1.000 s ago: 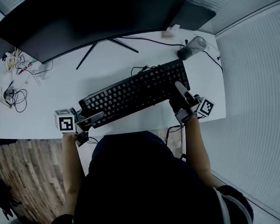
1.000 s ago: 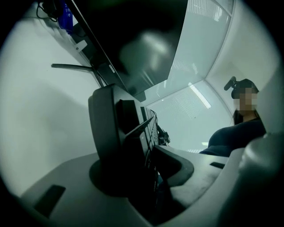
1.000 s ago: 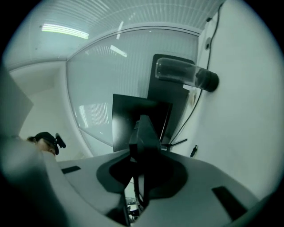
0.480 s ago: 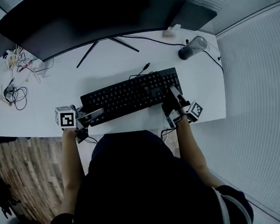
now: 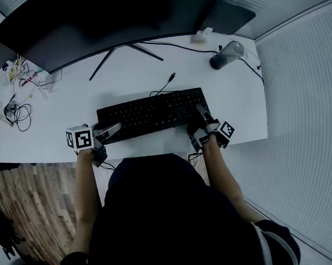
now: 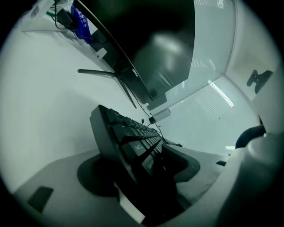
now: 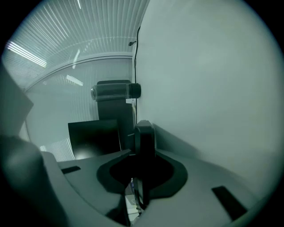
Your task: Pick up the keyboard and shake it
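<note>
The black keyboard (image 5: 150, 112) stretches along the front of the white desk (image 5: 67, 102), parallel to its edge. My left gripper (image 5: 112, 130) is at its left end. In the left gripper view the keyboard (image 6: 128, 142) runs away between the jaws of the left gripper (image 6: 142, 170), which are opening and no longer press on it. My right gripper (image 5: 201, 114) holds the right end. In the right gripper view the keyboard's thin edge (image 7: 144, 137) stands pinched between the jaws of the right gripper (image 7: 144, 175).
A wide dark monitor (image 5: 118, 19) on a V-shaped stand (image 5: 127, 51) fills the back of the desk. A dark cylinder (image 5: 226, 55) lies at the back right. The keyboard's loose cable plug (image 5: 172, 76) lies behind it. Tangled wires (image 5: 16, 108) sit at the far left.
The keyboard has swung from a slant to level with the desk's front edge, its right end coming toward me. Both grippers moved with it.
</note>
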Tool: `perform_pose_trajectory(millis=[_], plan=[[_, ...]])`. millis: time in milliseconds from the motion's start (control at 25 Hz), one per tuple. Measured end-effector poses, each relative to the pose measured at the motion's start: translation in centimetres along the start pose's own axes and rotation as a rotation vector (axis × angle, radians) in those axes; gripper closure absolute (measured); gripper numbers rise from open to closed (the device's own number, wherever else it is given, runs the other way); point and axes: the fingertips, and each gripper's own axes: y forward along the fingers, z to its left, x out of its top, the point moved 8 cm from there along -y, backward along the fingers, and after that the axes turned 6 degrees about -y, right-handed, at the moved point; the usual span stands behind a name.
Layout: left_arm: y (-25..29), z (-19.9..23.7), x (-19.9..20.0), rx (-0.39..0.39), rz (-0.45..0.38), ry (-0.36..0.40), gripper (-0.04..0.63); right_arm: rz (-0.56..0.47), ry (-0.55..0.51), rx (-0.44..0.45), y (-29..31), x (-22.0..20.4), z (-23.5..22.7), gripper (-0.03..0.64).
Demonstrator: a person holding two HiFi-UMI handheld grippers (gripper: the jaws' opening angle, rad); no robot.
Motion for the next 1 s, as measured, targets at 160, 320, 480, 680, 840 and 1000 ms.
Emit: perform_pose_trajectory(millis=[160, 320, 480, 680, 840, 1000], plan=[[-0.6, 0.0, 0.4, 0.099, -0.057, 0.043, 0.269, -0.032, 0.015, -0.048, -0.3, -0.4, 0.9, 0.529], [-1.1, -0.1, 0.5, 0.177, -0.094, 0.077, 0.235, -0.034, 0.032, -0.047, -0.3, -0.6, 1.4, 0.529], [-1.4, -0.1, 0.0, 0.175, -0.118, 0.072, 0.221, -0.021, 0.061, -0.011, -0.2, -0.9, 1.5, 0.528], [-3.1, 0.4, -0.3, 0.188, -0.206, 0.053, 0.221, -0.064, 0.115, 0.007, -0.4, -1.2, 1.1, 0.526], [-4.4, 0.4, -0.8, 0.238, -0.200, 0.128, 0.221, -0.117, 0.152, 0.020, -0.3, -0.7, 0.8, 0.526], [-3.9, -2.1, -0.5, 0.420, -0.127, 0.458, 0.221, -0.115, 0.135, 0.027, 0.0, -0.4, 1.0, 0.526]])
